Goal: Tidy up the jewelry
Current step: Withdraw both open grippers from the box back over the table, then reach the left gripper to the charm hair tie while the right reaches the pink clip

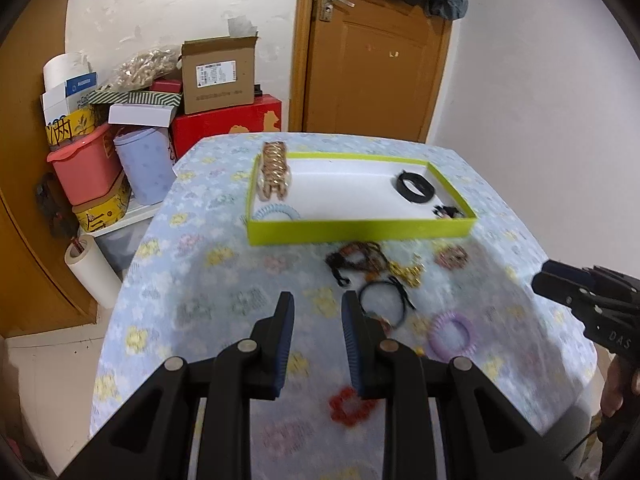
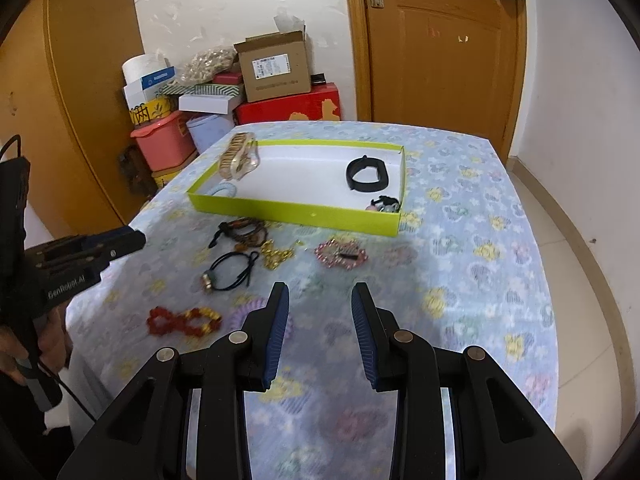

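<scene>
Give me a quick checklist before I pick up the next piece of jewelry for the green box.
1. Left gripper empty, jaws apart: ok.
2. Right gripper empty, jaws apart: ok.
3. Green box has bare floor in the middle: ok.
4. Black bracelet inside the box: ok.
5. Gold chain clear of the braided bracelets: cannot tell, they lie close together.
6. Gold link bracelet fully in the box: not ok, it hangs over the rim.

Both wrist views, down over tray [image 1: 360, 232]

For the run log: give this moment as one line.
left gripper open, empty | right gripper open, empty | tray part filled | hair ties on table
</scene>
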A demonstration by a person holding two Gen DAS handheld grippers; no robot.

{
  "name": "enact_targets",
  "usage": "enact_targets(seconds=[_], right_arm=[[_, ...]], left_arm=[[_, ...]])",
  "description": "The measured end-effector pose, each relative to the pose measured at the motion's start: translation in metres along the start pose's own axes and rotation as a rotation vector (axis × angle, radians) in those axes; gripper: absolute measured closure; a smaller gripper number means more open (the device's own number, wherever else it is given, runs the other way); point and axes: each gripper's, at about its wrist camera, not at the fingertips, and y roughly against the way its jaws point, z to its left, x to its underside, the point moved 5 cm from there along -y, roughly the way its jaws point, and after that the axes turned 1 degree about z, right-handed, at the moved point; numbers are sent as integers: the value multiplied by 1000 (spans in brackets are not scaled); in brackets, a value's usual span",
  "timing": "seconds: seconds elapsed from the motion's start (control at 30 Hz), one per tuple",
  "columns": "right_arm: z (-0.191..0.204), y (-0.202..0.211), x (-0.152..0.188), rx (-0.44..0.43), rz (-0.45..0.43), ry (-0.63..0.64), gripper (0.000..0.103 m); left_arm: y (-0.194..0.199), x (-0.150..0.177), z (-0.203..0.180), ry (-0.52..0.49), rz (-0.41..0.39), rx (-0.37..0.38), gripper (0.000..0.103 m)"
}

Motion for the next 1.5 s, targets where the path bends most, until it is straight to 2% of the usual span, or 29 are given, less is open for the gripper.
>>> enact_targets(seconds=[0.27, 0.67, 1.13, 1.2, 1.3, 1.5], right_arm=[[9, 11, 14, -17, 1, -4, 69], [14, 10, 19, -30, 10, -1, 69], [7, -4, 17, -39, 28, -8, 69], [4, -8, 16, -38, 32, -12, 68], [0, -14, 15, -38, 38, -18, 64], [-8, -26, 12, -35, 50, -25, 64]], left_arm=[[13, 17, -11, -7, 10, 25, 77], [11, 19, -16, -10, 18, 53, 77], [-21, 20, -32, -33, 79, 115, 70], [-27, 20, -35, -38, 88, 122, 65], [-38, 20, -38, -42, 108, 133, 65], [-57, 22, -40, -42, 137, 132, 65]])
